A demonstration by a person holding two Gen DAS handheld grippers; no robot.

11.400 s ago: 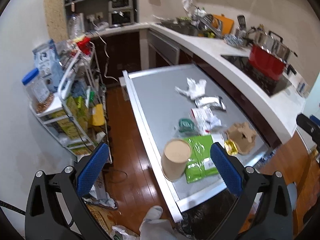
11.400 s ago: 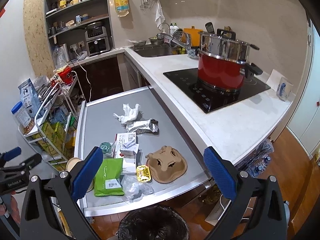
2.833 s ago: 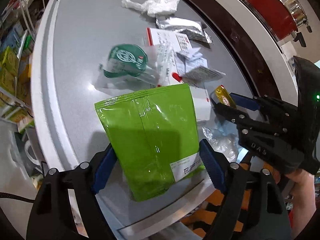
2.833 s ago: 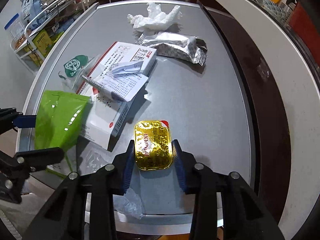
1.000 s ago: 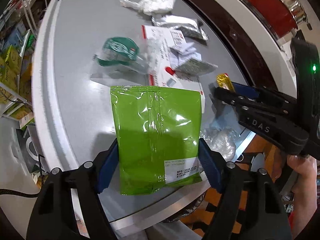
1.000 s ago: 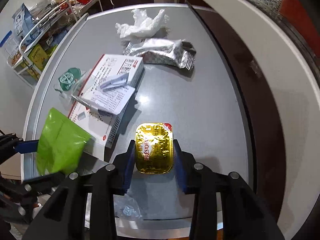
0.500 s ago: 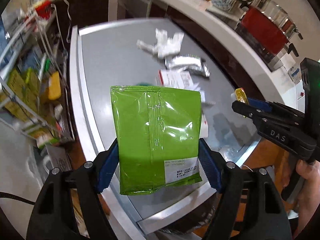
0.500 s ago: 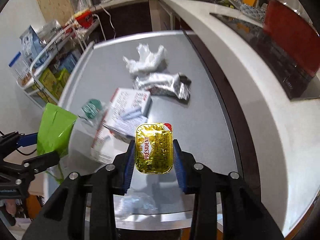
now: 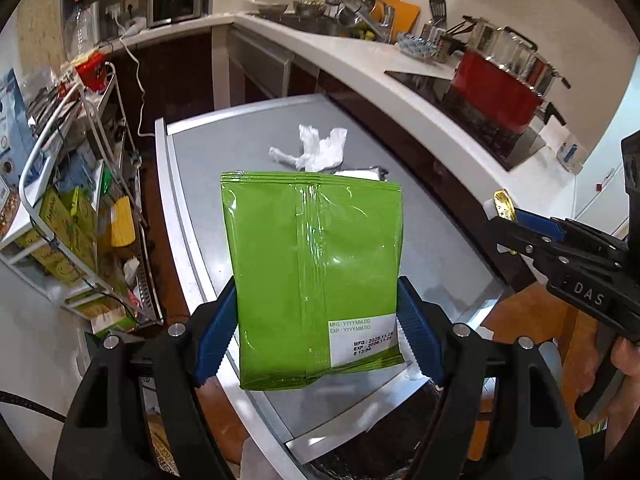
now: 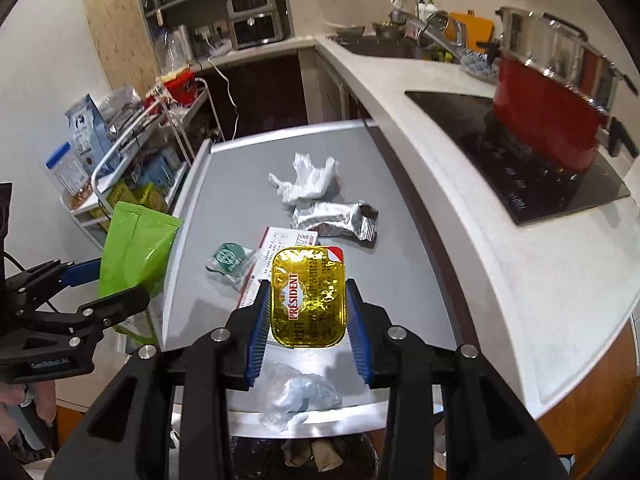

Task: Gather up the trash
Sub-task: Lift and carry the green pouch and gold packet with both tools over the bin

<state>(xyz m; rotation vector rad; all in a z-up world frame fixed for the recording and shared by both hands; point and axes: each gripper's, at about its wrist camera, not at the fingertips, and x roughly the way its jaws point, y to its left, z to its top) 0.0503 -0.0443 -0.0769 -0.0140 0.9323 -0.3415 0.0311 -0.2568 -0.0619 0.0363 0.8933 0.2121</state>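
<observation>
My left gripper (image 9: 318,334) is shut on a green foil pouch (image 9: 312,276), held upright well above the grey table (image 9: 440,248). That pouch (image 10: 134,250) also shows at the left of the right wrist view. My right gripper (image 10: 308,326) is shut on a gold foil butter packet (image 10: 308,298), lifted off the table (image 10: 404,280). On the table lie a crumpled white tissue (image 10: 308,182), a silver wrapper (image 10: 336,218), a white box (image 10: 276,248), a green-labelled sachet (image 10: 230,258) and a clear plastic wrap (image 10: 298,396). A black bin (image 10: 308,458) with trash in it sits below the near edge.
A wire cart (image 9: 68,216) packed with groceries stands left of the table. The white counter (image 10: 472,208) curves along the right, with a red pot (image 10: 548,108) on a black hob. A sink and shelves are at the back. A hand (image 9: 624,364) grips the right tool.
Both grippers have risen and tilted up with their loads. The table has dropped lower in both views, and the counter, shelves and bin have come into sight.
</observation>
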